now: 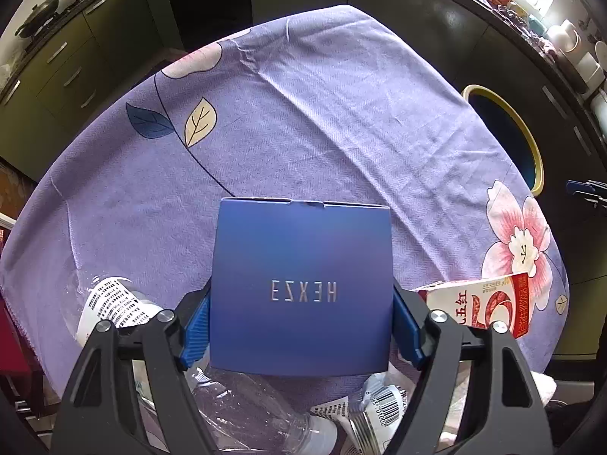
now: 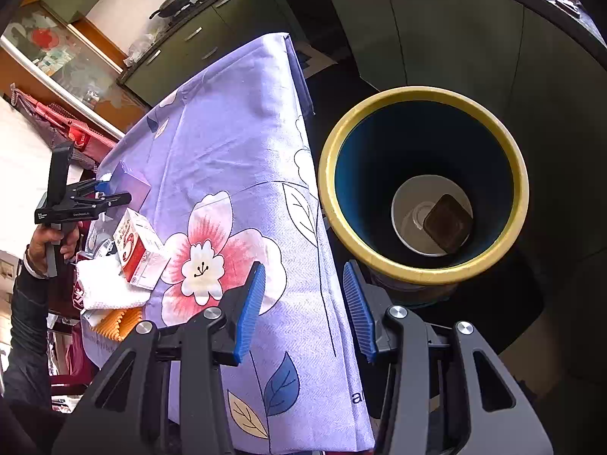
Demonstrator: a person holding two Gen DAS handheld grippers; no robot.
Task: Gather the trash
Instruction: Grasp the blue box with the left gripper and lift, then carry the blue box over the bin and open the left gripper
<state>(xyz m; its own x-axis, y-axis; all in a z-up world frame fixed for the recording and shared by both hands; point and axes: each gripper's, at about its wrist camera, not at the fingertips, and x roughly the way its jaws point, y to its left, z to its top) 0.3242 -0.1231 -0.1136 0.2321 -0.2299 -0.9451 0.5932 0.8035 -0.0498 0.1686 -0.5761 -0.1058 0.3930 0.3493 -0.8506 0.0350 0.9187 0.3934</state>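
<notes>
Blue ribbed pads on your left gripper (image 1: pixel 301 326) stand on either side of a blue box (image 1: pixel 301 288) lettered in silver, each pad touching a side wall of the box, so the tool has hold of it; no earlier view is available to compare. The box lies flat on the lilac floral tablecloth (image 1: pixel 322 113), its lettered face up. Nearest to you, below the box, lie a crushed clear plastic bottle (image 1: pixel 250 413) and a crumpled wrapper with a barcode (image 1: pixel 383 405). Just beside the left pad sits a second clear bottle with a printed white label (image 1: pixel 114 303). Just beside the right pad lies a red-and-white carton (image 1: pixel 489 303) with Chinese characters, tilted on the cloth. Past the table's right edge stands a bin with a yellow rim (image 1: pixel 531 140). Your right gripper (image 2: pixel 303 311) is partly open with nothing between its pads; it hangs over the draped edge of the tablecloth, near the bin. From this view the bin's interior is dark blue, and at its bottom rest a white round container (image 2: pixel 408 208) and a dark square item (image 2: pixel 447 223) lying on it. Farther left in the right wrist view, the carton lies beside a white cloth (image 2: pixel 110 284), with an orange ridged item (image 2: pixel 117 322) just below it. Dark green cabinets (image 1: pixel 417 11) line the background.
</notes>
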